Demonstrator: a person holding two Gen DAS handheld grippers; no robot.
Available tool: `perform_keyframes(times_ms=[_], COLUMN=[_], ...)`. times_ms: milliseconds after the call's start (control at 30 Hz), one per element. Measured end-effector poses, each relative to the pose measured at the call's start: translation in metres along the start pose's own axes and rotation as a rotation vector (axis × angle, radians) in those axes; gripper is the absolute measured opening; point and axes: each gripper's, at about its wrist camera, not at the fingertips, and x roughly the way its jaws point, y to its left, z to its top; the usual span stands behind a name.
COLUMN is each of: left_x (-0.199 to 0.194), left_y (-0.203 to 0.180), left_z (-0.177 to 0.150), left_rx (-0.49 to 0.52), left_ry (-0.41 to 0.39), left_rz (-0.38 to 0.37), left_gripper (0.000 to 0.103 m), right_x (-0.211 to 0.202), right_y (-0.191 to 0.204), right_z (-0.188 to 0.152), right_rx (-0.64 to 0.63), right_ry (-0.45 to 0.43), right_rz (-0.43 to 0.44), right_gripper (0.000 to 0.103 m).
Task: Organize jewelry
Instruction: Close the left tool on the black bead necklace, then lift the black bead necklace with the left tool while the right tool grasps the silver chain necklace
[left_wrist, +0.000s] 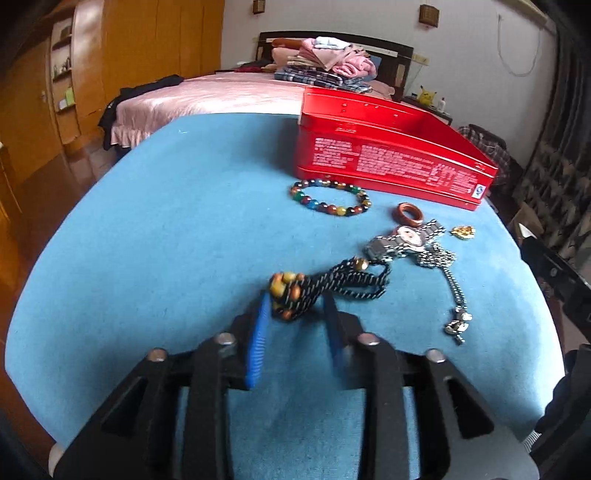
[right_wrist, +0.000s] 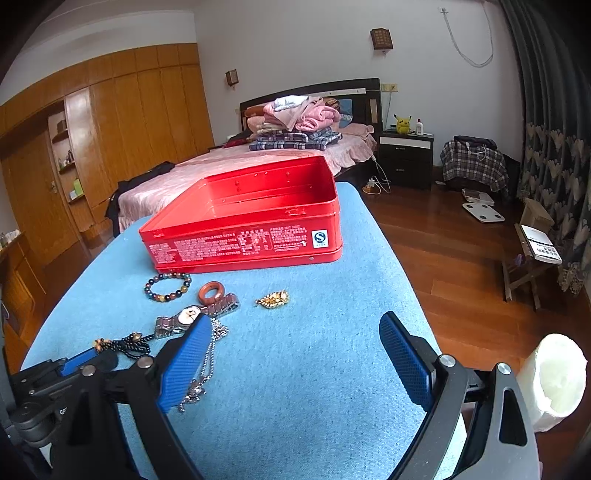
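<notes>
An open red tin box (left_wrist: 388, 162) (right_wrist: 251, 225) stands at the far side of a blue-covered table (left_wrist: 166, 221) (right_wrist: 295, 350). My left gripper (left_wrist: 295, 306) is shut on a black beaded necklace with amber beads (left_wrist: 332, 282), its near end between the blue pads. In front of the box lie a multicoloured bead bracelet (left_wrist: 330, 197) (right_wrist: 168, 286), a brown ring (left_wrist: 410, 214) (right_wrist: 211, 291), a silver watch (left_wrist: 402, 240) (right_wrist: 181, 319), a silver chain with pendant (left_wrist: 456, 306) (right_wrist: 203, 373) and a gold pendant (left_wrist: 463, 232) (right_wrist: 272, 298). My right gripper (right_wrist: 291, 339) is open and empty above the table.
A bed with pink cover and folded clothes (right_wrist: 295, 122) lies behind the table. Wooden wardrobes (right_wrist: 110, 147) line the left wall. A white paper roll (right_wrist: 554, 380) sits at the right edge. Wooden floor with a stool (right_wrist: 532, 258) lies to the right.
</notes>
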Motion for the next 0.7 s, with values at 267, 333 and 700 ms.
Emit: perform_keyframes(times_ms=[267,333,700], left_x=[0.012,0.016,0.024], left_y=[-0.007,-0.01,-0.013], left_z=[0.004,0.008,0.012], left_rx=[0.132,0.158,0.148], left_ry=[0.018,0.023,0.022], left_rz=[-0.06,-0.077,-0.074], left_gripper=[0.058,0.059,0.01], right_x=[0.0,0.001,0.005], right_y=[0.003,0.003,0.009], right_z=[-0.001,-0.001,0.0], right_rx=[0.002,0.001,-0.013], right_ry=[0.006,0.005,0.023], right_rz=[0.002,0.002,0.027], right_gripper=[0.09,0.09,0.09])
